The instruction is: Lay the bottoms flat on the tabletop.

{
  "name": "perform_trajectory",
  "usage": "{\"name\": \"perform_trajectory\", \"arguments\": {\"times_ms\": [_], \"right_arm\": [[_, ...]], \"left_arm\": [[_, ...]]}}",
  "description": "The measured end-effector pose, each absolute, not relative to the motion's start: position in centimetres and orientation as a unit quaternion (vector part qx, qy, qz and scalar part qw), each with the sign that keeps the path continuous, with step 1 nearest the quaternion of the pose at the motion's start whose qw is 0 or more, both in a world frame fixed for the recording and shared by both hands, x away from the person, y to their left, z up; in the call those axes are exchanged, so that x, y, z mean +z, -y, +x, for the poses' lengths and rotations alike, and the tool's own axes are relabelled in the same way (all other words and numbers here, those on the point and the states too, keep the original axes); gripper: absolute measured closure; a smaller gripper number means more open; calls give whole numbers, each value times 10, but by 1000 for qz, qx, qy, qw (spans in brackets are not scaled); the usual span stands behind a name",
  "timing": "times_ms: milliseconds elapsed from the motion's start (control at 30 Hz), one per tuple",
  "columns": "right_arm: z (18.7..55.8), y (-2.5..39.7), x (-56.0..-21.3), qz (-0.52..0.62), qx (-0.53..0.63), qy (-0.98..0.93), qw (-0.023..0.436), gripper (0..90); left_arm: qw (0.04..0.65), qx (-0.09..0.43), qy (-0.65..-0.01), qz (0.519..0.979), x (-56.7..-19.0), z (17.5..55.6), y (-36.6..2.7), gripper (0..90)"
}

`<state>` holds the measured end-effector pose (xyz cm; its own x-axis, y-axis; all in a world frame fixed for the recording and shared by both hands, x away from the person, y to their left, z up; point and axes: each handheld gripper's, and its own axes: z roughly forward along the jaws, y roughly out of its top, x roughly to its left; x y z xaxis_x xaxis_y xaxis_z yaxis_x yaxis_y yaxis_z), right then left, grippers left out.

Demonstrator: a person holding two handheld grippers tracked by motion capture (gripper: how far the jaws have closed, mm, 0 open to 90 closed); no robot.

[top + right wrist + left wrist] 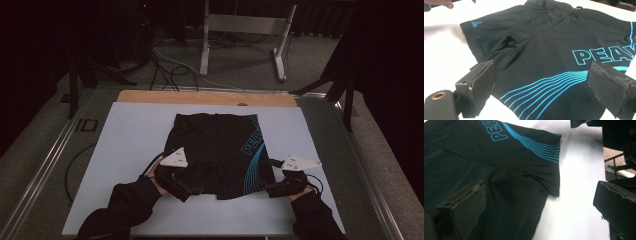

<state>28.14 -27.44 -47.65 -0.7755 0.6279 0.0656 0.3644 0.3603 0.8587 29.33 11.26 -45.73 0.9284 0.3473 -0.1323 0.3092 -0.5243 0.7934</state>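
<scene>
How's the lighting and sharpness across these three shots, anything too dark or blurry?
High view: dim overall, the room behind nearly black; the black shorts lose their folds against the pale sheet. Left gripper view: the sheet is washed out and the near jaws are soft. Right gripper view: brightest, the blue lettering is crisp, the near jaws slightly blurred.

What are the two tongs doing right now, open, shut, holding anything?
Left tongs: open, jaws spread at the near hem of the black shorts, holding nothing.
Right tongs: open, jaws spread at the blue-striped leg of the shorts, holding nothing.
</scene>
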Motion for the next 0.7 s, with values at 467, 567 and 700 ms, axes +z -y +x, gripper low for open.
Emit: {"name": "perform_trajectory", "arguments": {"times_ms": [467,567,700], "right_arm": [[281,271,-483,298,473,-819,129,88],[281,272,-484,299,471,-820,125,88],[280,272,-484,296,468,-823,127,87]], "left_arm": [[446,50,-268,853,-466,284,-187,0],[443,58,-280,850,-468,279,-201,0],[434,72,-300,847,-472,272,-219,0]]}}
